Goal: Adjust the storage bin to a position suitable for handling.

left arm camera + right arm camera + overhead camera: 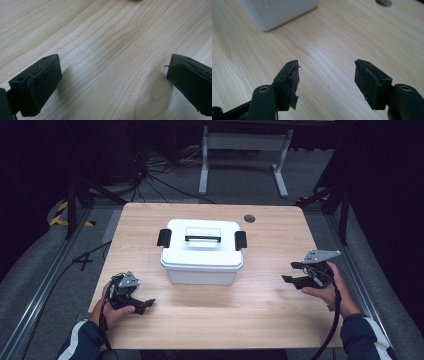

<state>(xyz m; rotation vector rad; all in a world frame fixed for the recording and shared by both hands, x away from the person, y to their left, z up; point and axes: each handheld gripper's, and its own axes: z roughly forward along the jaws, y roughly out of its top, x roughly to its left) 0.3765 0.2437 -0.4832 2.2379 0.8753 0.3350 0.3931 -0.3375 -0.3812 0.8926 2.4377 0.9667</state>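
A white plastic box [201, 251] with a clear handle on its lid and a black latch at each end stands in the middle of the wooden table [260, 305]. My left gripper [146, 304] rests low near the table's front left, open, with only bare wood between its pads [42, 82]. My right gripper [292, 272] is held above the table's right side and points toward the box. It is open with nothing between its pads [293, 80]. A corner of the box [279, 12] lies ahead of it at the upper left in the right gripper view.
A round cable hole [249, 218] sits near the table's far edge. A white frame [243, 155] and loose cables lie on the floor beyond the table. Black rails run along both sides.
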